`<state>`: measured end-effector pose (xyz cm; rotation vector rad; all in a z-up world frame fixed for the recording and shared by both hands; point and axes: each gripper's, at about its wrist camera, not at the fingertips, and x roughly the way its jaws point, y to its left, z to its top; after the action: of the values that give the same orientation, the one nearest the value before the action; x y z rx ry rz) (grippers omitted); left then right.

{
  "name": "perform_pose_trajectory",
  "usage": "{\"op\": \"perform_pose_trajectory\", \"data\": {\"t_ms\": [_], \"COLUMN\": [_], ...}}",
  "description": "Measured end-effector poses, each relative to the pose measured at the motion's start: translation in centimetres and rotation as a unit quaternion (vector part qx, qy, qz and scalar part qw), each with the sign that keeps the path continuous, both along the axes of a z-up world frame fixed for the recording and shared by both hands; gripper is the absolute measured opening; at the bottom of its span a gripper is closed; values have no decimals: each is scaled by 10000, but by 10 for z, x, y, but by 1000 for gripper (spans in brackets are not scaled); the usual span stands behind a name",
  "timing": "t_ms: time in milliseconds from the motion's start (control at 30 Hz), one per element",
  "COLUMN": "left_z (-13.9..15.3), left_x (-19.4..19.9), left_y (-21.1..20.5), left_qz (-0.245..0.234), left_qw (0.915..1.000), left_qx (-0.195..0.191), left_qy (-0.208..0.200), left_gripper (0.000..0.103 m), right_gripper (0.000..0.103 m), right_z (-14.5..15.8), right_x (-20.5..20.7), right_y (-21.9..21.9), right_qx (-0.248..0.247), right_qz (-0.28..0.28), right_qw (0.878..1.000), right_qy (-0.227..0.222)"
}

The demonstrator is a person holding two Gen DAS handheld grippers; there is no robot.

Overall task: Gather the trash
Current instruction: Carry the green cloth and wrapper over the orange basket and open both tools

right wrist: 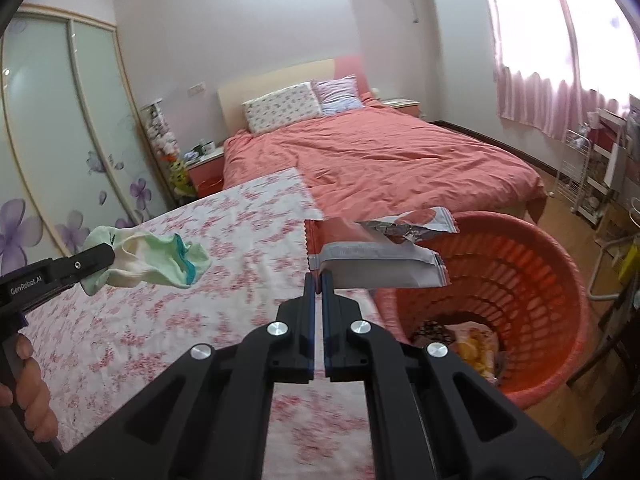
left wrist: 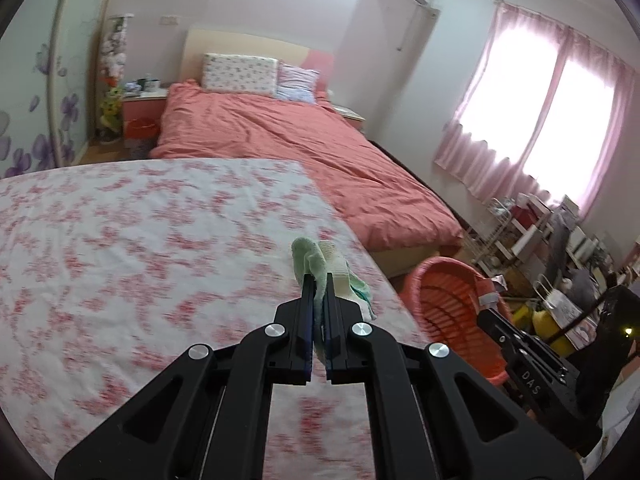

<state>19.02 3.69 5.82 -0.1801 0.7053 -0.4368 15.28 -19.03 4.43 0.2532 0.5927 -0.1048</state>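
Left tongs (left wrist: 318,280) are clamped on a sock (left wrist: 320,260) above the surface (left wrist: 140,240); right tongs (right wrist: 318,282) pinch a wrapper (right wrist: 380,252) beside the basket (right wrist: 540,280).

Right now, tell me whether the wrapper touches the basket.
Apart. The right wrist view shows the wrapper pinched in the right gripper, hanging above the basket rim.

Both wrist cams look fwd/down over floral table (left wrist: 120,240); share bed (left wrist: 280,140), basket (right wrist: 520,280).
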Motion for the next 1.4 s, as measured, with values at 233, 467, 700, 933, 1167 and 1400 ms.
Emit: {"op": "perform_pose_trajectory", "data": {"t_ms": [233,467,700,933,1167,1400], "left_z": [-5,-11,-22,-32,-41,-60], "left_x": [-9,-15,-17,-16,-13,-2], "left_y": [-52,-96,-136,-163,-185,-206], "left_qz": [-469,-866,-1128,-1305,-1416,-1424], "left_qw": [9988,9961,9934,9909,9890,9869], "left_qx": [-111,-138,-62,13,73,212], "left_qy": [56,111,217,333,427,733], "left_gripper": [4,4,4,4,4,4], "right_gripper": [4,4,4,4,4,12], "right_z": [-3,-12,-23,-35,-43,-49], "right_x": [-20,-32,-38,-37,-30,-16], "right_y": [-36,-68,-101,-123,-140,-153], "right_qx": [34,111,260,391,490,694], "right_qz": [-347,-632,-876,-977,-977,-1013], "right_qw": [9994,9979,9958,9944,9940,9924], "right_qy": [-61,-82,-75,-52,-80,-75]}}
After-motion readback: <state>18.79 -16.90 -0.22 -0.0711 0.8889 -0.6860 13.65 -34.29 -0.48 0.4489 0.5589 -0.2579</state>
